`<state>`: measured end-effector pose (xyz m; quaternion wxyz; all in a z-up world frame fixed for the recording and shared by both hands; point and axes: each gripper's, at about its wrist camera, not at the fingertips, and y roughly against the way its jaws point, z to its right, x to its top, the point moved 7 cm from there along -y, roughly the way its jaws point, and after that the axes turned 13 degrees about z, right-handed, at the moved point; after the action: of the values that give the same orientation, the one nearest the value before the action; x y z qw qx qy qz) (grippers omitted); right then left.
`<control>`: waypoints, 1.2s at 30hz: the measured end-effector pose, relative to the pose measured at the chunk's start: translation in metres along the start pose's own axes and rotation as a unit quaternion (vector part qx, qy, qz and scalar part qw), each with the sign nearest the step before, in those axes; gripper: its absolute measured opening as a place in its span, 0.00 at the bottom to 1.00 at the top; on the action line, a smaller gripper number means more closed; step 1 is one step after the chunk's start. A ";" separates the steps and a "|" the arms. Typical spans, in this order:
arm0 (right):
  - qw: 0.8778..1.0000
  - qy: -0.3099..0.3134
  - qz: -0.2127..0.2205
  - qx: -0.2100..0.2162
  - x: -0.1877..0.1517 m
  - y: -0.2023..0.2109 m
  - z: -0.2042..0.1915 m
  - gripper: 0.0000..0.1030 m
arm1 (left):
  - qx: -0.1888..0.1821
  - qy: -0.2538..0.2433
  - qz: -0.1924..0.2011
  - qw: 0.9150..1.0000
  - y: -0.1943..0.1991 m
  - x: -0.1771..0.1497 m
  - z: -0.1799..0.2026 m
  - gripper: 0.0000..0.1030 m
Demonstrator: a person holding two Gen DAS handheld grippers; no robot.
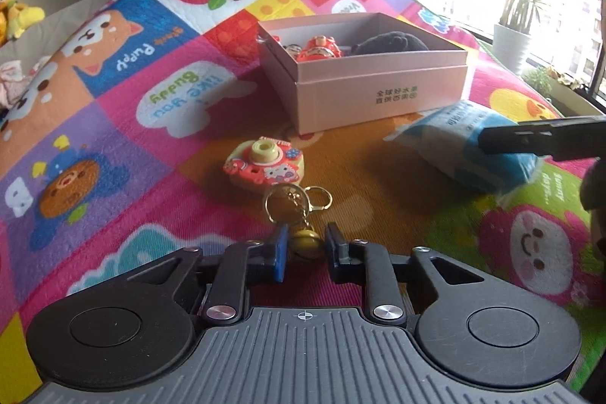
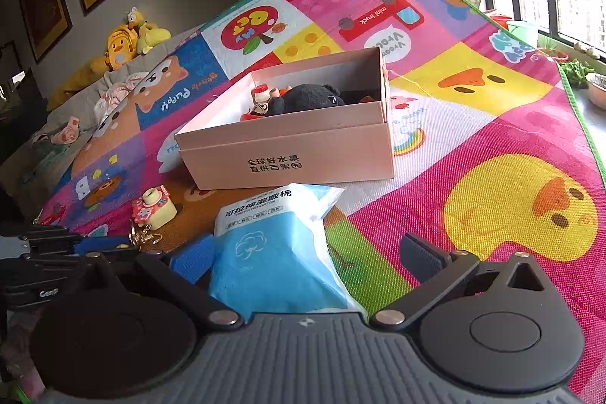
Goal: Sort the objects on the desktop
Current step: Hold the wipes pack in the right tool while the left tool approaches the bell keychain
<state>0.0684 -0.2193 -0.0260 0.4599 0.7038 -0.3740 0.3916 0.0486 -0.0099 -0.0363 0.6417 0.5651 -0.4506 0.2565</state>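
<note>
My left gripper sits low on the play mat, fingers apart, with the yellow bell of the toy camera keychain between them; whether they touch it I cannot tell. The camera lies just ahead, lens facing up, rings trailing back toward me. My right gripper is spread wide around the blue cotton pack, whose long axis runs away from me toward the pink box. The pack's near end is cut off behind the gripper body. Open mat stretches right of the box; the plush inside is half hidden by the wall.
</note>
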 end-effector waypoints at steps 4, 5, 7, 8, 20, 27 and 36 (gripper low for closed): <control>1.000 0.002 0.000 -0.001 0.000 0.000 0.000 1.00 | -0.037 0.003 -0.010 0.999 0.026 -0.013 0.008 0.24; 1.000 0.002 0.000 -0.001 0.000 0.000 0.000 1.00 | -0.048 0.006 -0.013 0.999 0.031 -0.015 0.010 0.24; 1.000 0.004 0.000 -0.003 0.000 -0.001 0.000 1.00 | -0.070 0.010 -0.016 0.997 0.039 -0.018 0.015 0.31; 1.000 0.005 0.000 -0.004 0.000 -0.001 -0.001 1.00 | -0.077 0.010 -0.014 0.997 0.042 -0.018 0.017 0.34; 0.999 -0.029 -0.034 0.013 -0.007 -0.007 0.001 1.00 | -0.018 -0.007 0.046 0.999 -0.004 0.028 -0.014 0.90; 0.999 -0.022 -0.038 0.017 -0.008 -0.006 -0.002 1.00 | -0.072 0.016 0.010 0.997 -0.006 0.008 0.000 0.92; 0.999 -0.013 -0.044 0.021 -0.008 -0.006 -0.004 1.00 | -0.159 -0.003 0.039 0.987 0.029 0.006 0.045 0.93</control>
<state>0.0697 -0.2129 -0.0342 0.4570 0.7338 -0.3403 0.3700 0.0137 -0.0473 -0.0188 0.7113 0.4389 -0.5095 0.2046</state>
